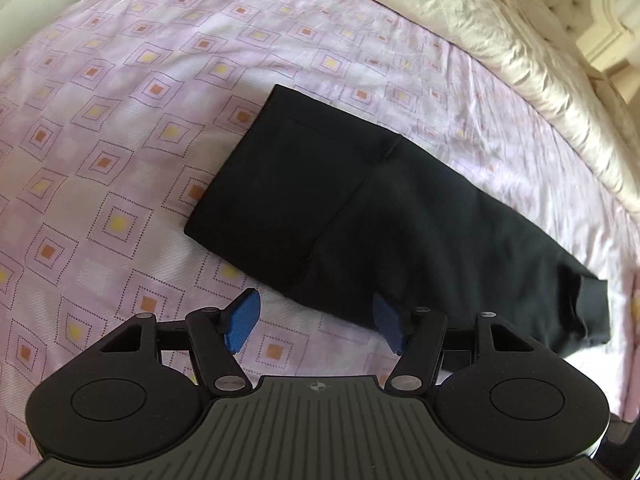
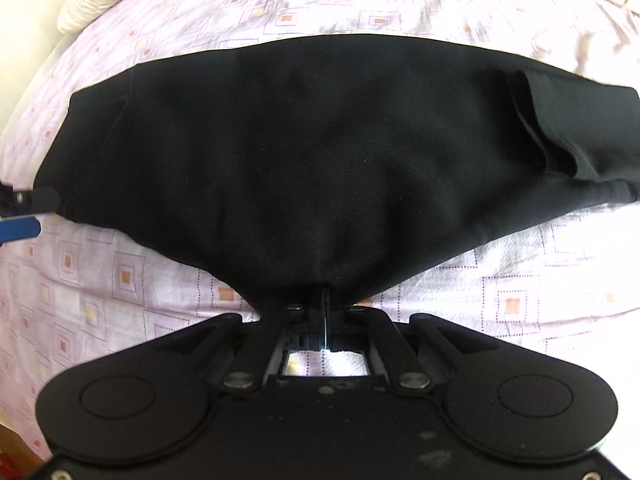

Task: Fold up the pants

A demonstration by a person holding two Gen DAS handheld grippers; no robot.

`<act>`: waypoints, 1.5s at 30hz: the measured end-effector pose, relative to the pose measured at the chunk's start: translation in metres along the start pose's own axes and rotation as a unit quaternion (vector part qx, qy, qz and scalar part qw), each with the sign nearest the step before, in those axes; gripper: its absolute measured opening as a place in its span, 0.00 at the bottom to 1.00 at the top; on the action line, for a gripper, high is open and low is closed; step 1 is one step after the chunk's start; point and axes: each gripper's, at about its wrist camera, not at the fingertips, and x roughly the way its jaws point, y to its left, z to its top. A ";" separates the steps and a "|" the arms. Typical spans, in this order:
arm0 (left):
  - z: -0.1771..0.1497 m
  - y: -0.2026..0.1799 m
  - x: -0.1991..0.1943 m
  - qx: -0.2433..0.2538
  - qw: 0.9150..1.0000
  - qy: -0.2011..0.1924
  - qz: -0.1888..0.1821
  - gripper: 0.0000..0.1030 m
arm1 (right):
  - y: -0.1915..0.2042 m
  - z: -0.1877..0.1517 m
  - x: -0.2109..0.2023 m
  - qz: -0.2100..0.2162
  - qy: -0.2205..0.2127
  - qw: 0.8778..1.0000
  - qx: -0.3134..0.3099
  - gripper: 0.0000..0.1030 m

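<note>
Left wrist view: black pants [image 1: 380, 208] lying folded lengthwise on pink checked bedsheet [image 1: 120, 120], cream duvet [image 1: 500, 60] behind. Left gripper [image 1: 316, 320] jaws apart at pants' near edge. Right gripper [image 2: 324, 292] clamped tight on pants' edge.

The black pants [image 1: 384, 216] are laid folded lengthwise on the bed, as a long dark band. One end is squared off and lies flat; at the other, the cuffs are stacked in loose layers. The near edge is drawn up into a peak at its middle.
</note>
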 end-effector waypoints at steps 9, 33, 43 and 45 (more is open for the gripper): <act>0.001 0.022 0.033 -0.045 0.998 0.031 -0.025 0.74 | 0.000 0.004 -0.001 0.000 0.005 1.000 -0.008 0.01; 0.007 0.012 0.056 -0.097 0.987 -0.012 -0.129 0.92 | -0.011 0.017 0.007 0.008 0.026 1.000 0.004 0.01; 0.033 -0.001 0.079 -0.140 0.974 -0.033 -0.174 0.99 | -0.007 0.017 0.012 0.004 0.029 1.000 -0.008 0.01; 0.036 -0.009 0.081 -0.133 0.977 -0.032 -0.163 0.99 | -0.006 0.017 0.013 0.003 0.030 0.999 -0.011 0.01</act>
